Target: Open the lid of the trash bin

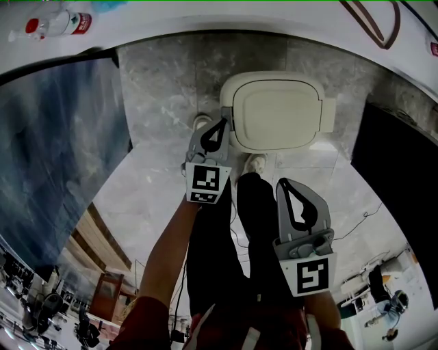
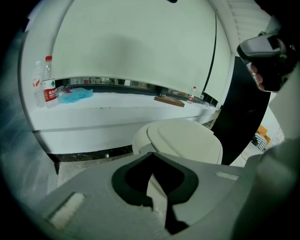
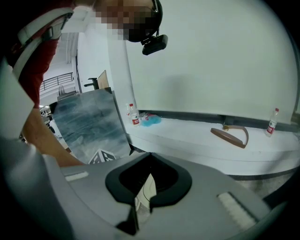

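Note:
A cream trash bin [image 1: 277, 113] stands on the marble floor against a white ledge, its lid down. In the left gripper view the trash bin [image 2: 187, 138] sits just beyond the jaw tips. My left gripper [image 1: 224, 123] hovers at the bin's left edge, shut with nothing between its jaws. My right gripper [image 1: 285, 184] hangs lower and nearer to me, over the person's leg and short of the bin's front, also shut and empty. In the right gripper view only a cream sliver shows through the closed jaws [image 3: 150, 155].
A white ledge [image 1: 205, 17] runs behind the bin with water bottles [image 1: 58, 24] and a brown strap [image 1: 373, 20] on it. A grey-blue panel [image 1: 55, 150] stands at the left, a black panel [image 1: 397, 171] at the right. The person's shoes [image 1: 256, 164] are at the bin's foot.

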Tool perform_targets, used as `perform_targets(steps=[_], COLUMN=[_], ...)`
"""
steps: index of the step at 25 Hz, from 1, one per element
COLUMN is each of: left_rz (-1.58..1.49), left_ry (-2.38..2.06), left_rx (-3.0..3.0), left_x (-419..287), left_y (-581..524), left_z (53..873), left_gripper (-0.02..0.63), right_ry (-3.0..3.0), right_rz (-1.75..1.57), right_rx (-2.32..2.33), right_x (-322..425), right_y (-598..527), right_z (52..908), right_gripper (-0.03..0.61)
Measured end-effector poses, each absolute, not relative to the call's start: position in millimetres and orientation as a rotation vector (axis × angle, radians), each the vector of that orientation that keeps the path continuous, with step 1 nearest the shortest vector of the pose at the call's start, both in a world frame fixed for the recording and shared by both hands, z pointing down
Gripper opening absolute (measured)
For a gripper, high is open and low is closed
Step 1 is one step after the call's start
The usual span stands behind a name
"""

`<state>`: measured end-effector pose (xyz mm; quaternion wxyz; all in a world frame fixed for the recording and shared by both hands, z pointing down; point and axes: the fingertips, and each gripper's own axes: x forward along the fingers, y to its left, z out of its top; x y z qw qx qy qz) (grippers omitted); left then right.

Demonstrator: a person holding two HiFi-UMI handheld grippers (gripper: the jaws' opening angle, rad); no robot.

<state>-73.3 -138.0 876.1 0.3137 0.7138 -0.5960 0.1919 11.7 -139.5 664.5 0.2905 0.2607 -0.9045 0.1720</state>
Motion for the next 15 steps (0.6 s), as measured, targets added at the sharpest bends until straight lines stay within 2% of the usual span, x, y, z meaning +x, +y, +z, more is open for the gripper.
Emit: perform_targets(steps=[15], left_rz=[0.548], left_ry=[-1.549], left_rx=[1.914], left_x=[-69.6], left_y=[-139.4], left_z=[875.8], left_gripper=[0.005], right_ry=[-2.419], right_rz=[0.44], right_rx=[0.71], right_x=[15.5], right_y=[-145.6], right_z=[658.8], right_gripper=[0.0])
